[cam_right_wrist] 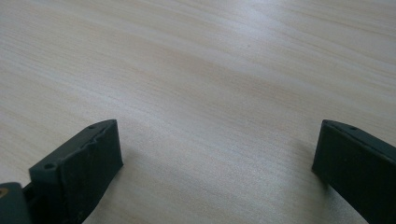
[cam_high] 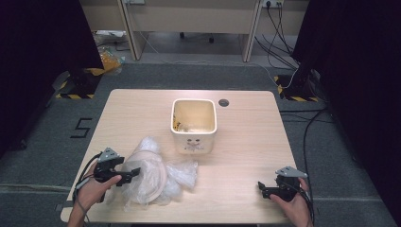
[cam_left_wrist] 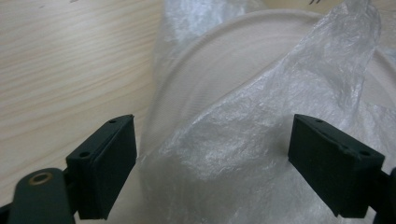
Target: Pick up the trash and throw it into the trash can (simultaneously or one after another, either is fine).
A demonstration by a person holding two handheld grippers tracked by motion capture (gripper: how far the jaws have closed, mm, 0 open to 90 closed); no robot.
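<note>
The left gripper [cam_high: 135, 172] hangs at the near-left edge of the crumpled clear plastic bag [cam_high: 177, 176], its jaws spread wide with the film bulging between them but not pinched. The bag lies on the table [cam_high: 246, 142] just in front of the cream bin [cam_high: 194, 124], draped over a pale round lid [cam_high: 150, 176]. The right gripper [cam_high: 261, 187] rests well right of the bin, jaws spread over bare wood. The risk, as I judge it: the thin film may slip out when the jaws close, or they may catch the lid's rim [cam_left_wrist: 187, 70] beneath and drag both, since the film clings so closely to it
</note>
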